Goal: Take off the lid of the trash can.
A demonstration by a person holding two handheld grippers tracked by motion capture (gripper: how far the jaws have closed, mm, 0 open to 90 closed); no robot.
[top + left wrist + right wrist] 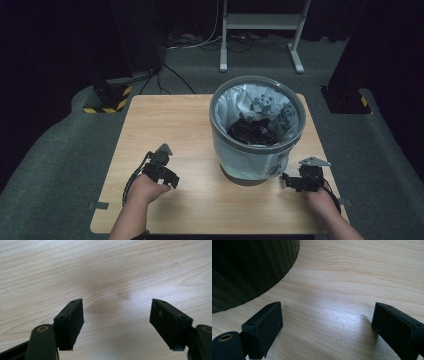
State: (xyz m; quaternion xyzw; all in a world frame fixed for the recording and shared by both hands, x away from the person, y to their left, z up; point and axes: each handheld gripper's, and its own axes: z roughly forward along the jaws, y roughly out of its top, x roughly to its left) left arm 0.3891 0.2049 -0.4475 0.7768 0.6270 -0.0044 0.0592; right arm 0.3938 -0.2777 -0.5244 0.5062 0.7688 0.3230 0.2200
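Dark curtains and a grey carpeted floor surround your light wood-grain table (165,120), with a white metal stand (260,22) behind its far edge. On the table, toward the far right corner, stands the round grey plastic waste bin (257,131), upright, lined with a thin translucent white bag printed with panda figures (264,104); dark crumpled rubbish (253,131) lies inside, well below the rim.

Your left gripper (164,167) rests low over bare wood near the front left of the table, well apart from the bin. In the left gripper view its jaws are spread wide with nothing between them, only tabletop (107,277). Your right gripper (300,180) sits just beside the bin's base on the side toward the right edge; in the right gripper view its jaws are likewise spread and empty, and the bin's dark ribbed wall (249,267) curves past on the left.

Expect the bin to be light and fairly stiff, likely to slide on the smooth wood if you push it from one side, so steady it from both. The liner is the soft part: thin, slippery and easy to tear. If you mean to lift the bag out, pinch the film where it folds over the rim (220,107), gathering several layers, one gripper on each side.
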